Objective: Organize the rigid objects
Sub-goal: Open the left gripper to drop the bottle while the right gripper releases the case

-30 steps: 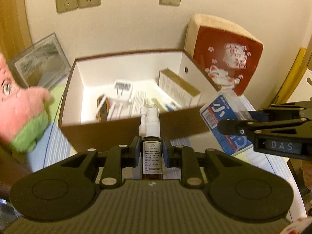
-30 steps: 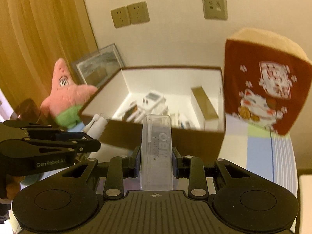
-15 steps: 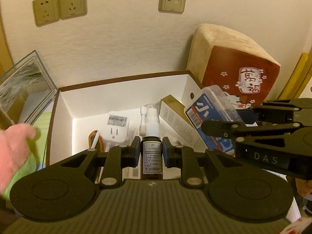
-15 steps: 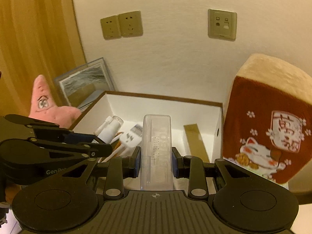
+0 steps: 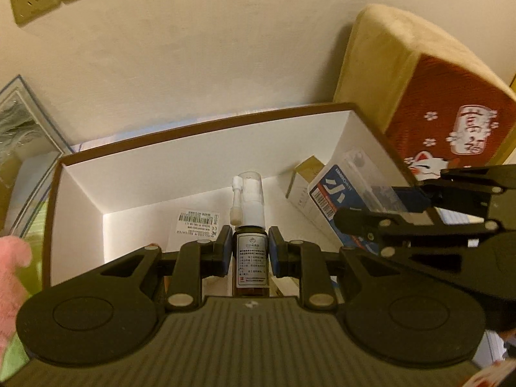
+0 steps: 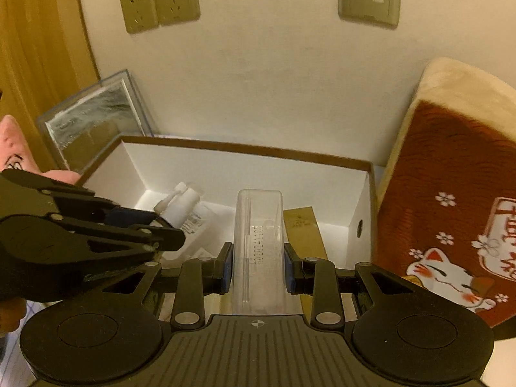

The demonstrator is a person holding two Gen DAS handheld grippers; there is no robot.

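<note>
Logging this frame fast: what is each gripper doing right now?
Left gripper: shut on the spray bottle, over the box.
Right gripper: shut on the clear plastic case, over the same box.

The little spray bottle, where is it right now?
The spray bottle is clamped in the left gripper, held over the open white box, left of the clear case.

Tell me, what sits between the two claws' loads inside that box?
In the right wrist view, only white box floor shows between the spray bottle and the clear plastic case.
</note>
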